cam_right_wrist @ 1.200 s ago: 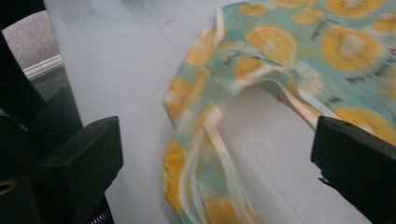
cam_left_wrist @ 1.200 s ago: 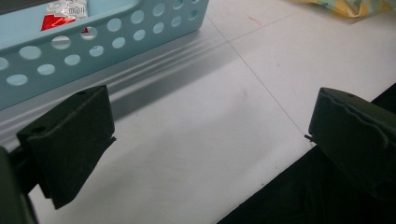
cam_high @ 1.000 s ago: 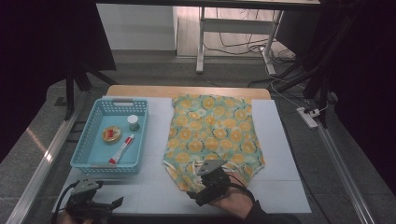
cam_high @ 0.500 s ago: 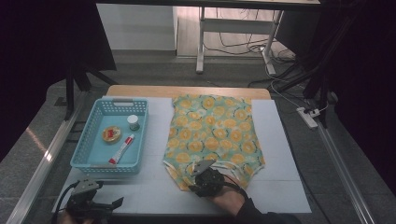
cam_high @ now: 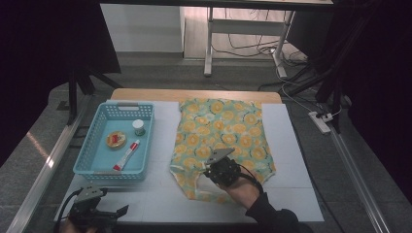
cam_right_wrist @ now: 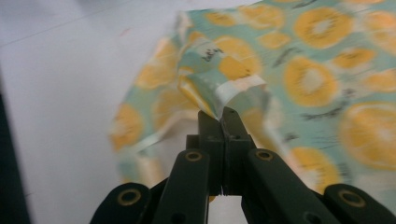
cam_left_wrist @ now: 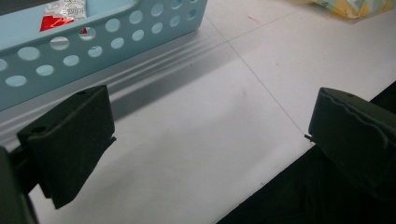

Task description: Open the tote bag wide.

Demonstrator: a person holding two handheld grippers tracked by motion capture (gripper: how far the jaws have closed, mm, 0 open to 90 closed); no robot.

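We found the right gripper [cam_right_wrist: 221, 114] pinched on the orange-print garment's [cam_high: 223, 136] near hem, mid-table. The left gripper [cam_left_wrist: 210, 121] stood apart beside the basket [cam_high: 87, 160]. That thin bite risked slipping free when lifted.

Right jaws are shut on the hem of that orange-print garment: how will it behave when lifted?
Probably floppy: the garment already folds and bunches at the pinched hem. Likely light, since the right gripper raises its edge from one small bite. The rest will probably trail and drag across the white table cover, not rise flat.
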